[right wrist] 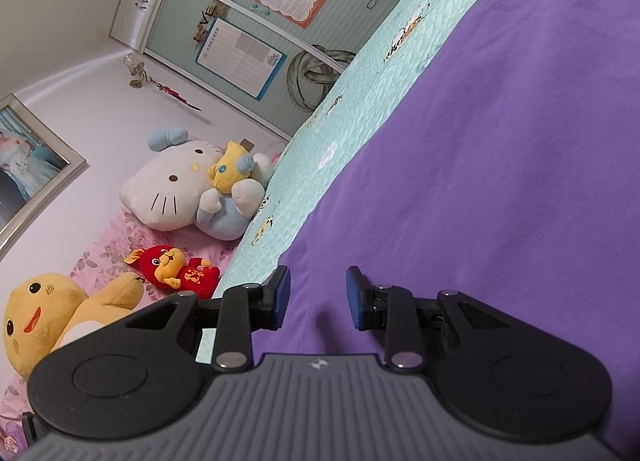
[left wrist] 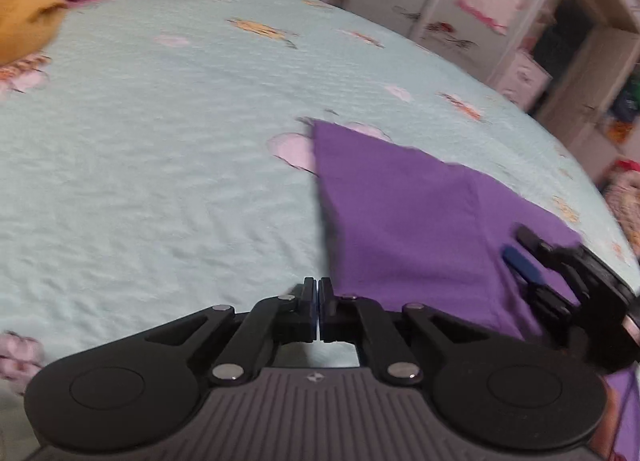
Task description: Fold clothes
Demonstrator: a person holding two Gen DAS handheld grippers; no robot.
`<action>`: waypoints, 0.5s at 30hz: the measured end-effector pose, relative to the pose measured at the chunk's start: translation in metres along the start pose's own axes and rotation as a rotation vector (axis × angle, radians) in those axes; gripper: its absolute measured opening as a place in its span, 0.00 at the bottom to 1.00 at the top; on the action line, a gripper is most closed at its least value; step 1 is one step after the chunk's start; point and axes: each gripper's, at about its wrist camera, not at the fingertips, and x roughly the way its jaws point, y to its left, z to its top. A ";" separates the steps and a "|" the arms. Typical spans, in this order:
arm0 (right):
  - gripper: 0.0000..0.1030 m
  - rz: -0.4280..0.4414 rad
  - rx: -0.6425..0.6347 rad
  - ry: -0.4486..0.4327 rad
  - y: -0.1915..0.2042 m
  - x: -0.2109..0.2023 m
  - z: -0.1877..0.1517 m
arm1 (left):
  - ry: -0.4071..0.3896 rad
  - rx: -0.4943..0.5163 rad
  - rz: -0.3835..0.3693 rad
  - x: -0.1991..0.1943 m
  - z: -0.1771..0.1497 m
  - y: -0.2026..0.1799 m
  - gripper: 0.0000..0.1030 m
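The bed (left wrist: 160, 165) carries the work: a wide, soft surface under a pale green quilted cover printed with small cartoon figures. It gives under load, so a garment pressed into it sinks slightly instead of sliding as it would on a hard top.

The purple garment (left wrist: 400, 221) lies flat on the bed cover, on the right of the left wrist view and filling most of the right wrist view. One straight edge runs away from the left gripper, and a fold line or seam crosses the cloth further right. The fabric looks like a thin, matte knit: light, limp and not fragile. Judged from this, it drapes from any hold point, does not keep a crease unaided, and drags against the quilted cover (expect bunching if pulled flat instead of lifted).

Recommended hold points are the edges and corners, where a single or doubled layer can be pinched cleanly. A pinch in the middle of the panel gathers a ridge and spoils the fold.

The right gripper (right wrist: 318, 297) rests low over the garment near its left edge. Its fingers (right wrist: 282, 297) stand partly apart with cloth lying under the gap; they do not appear to clamp it.

The left gripper (left wrist: 318, 301) sits at the near end of the garment's straight edge. Its fingers are closed together, and no cloth is visibly caught between them (the view is motion-blurred).
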 end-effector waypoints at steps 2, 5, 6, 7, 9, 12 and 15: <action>0.30 0.002 0.002 -0.001 0.000 0.000 0.000 | -0.053 -0.039 0.009 -0.004 0.010 0.006 0.11; 0.30 0.003 0.005 -0.002 -0.002 0.000 0.000 | -0.138 -0.104 -0.054 0.005 0.032 0.013 0.58; 0.30 0.004 0.006 -0.002 -0.002 0.000 0.000 | -0.160 -0.119 -0.071 0.010 0.040 0.015 0.64; 0.30 0.005 0.007 -0.002 -0.002 0.000 0.000 | -0.156 -0.113 -0.072 0.021 0.047 0.014 0.64; 0.30 0.006 0.009 -0.002 -0.002 0.000 0.000 | -0.136 -0.099 -0.061 0.045 0.060 0.014 0.64; 0.30 0.009 0.012 -0.003 -0.002 0.001 0.000 | -0.109 -0.094 -0.046 0.077 0.073 0.014 0.65; 0.30 0.013 0.016 -0.003 -0.002 0.002 0.000 | -0.135 -0.065 -0.038 0.092 0.077 0.009 0.64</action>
